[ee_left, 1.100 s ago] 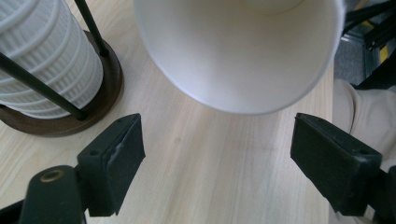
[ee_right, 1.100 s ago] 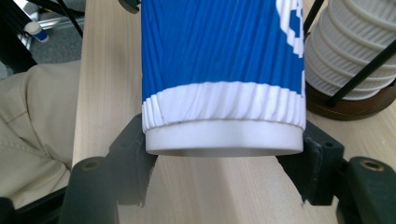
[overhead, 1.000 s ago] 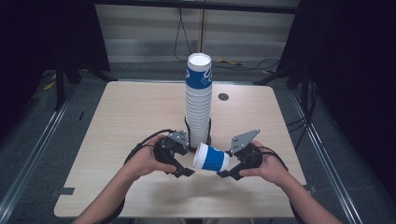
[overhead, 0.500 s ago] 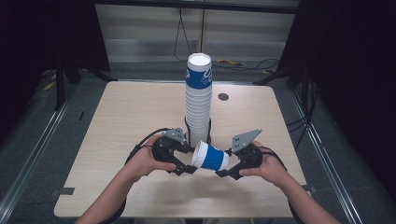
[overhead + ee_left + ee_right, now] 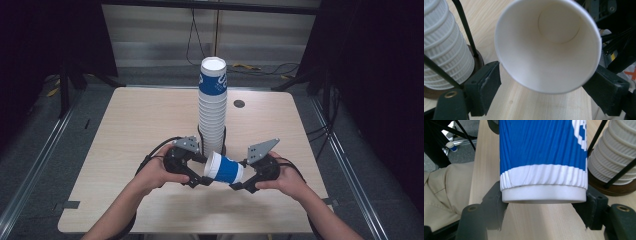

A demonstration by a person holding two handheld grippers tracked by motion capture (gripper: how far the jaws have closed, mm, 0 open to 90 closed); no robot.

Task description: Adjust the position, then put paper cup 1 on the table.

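Cup (image 5: 225, 170) lies on its side in the air above the desk (image 5: 125, 130), held between my two grippers. My right gripper (image 5: 245, 182) has its fingers clamped on the cup's base end. My left gripper (image 5: 197, 172) faces the open mouth; its fingers have just been opening and stand wide at either side of the rim, left one clear of it. Just behind stands the tall cup stack (image 5: 212, 107) in its black wire holder (image 5: 465, 23), near my left fingers (image 5: 484, 87).
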